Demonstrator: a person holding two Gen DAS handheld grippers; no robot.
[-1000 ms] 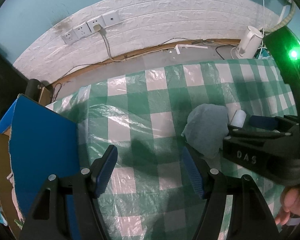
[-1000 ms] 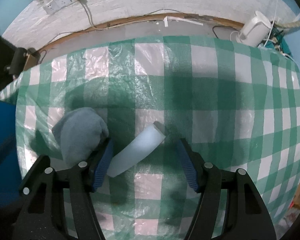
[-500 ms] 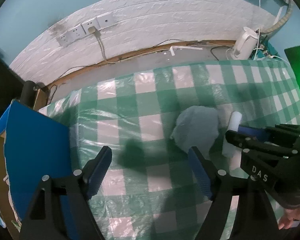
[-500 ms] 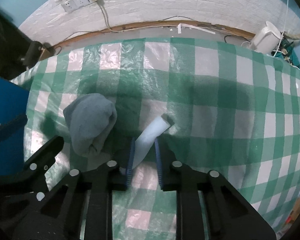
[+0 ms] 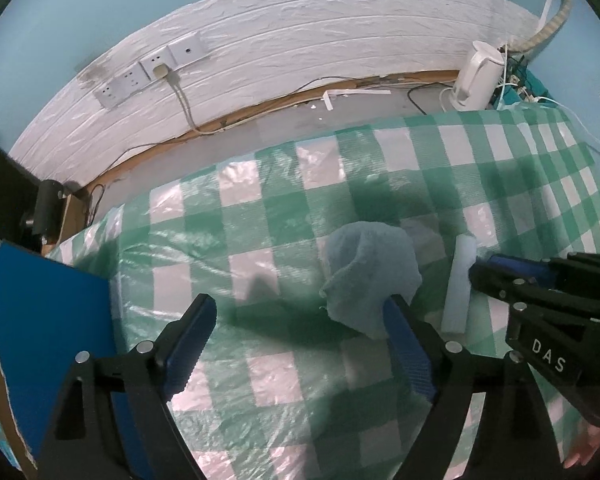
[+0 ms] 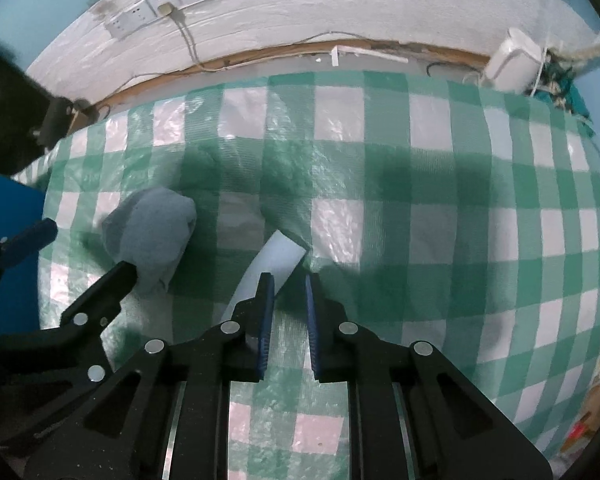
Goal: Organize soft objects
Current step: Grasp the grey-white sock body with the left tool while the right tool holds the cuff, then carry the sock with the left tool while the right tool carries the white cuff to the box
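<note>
A crumpled grey-blue cloth (image 5: 370, 272) lies on the green-and-white checked table cover (image 5: 284, 208). It also shows in the right wrist view (image 6: 152, 236). A white foam bar (image 5: 460, 284) lies right of it, and shows in the right wrist view (image 6: 272, 268). My left gripper (image 5: 300, 332) is open, its right finger against the cloth's near edge. My right gripper (image 6: 288, 296) has its jaws nearly closed with a narrow empty gap. The foam bar lies beside its left finger, not between the jaws.
A blue box (image 5: 44, 344) stands at the table's left edge. A white kettle (image 5: 478, 76) stands on the floor by the far wall, with cables and wall sockets (image 5: 152, 68). The checked cover (image 6: 440, 208) stretches right of the foam bar.
My right gripper closed its jaws from wide open. The foam bar was between them half a second ago and now lies outside the left finger. My left gripper moved right toward the cloth.
</note>
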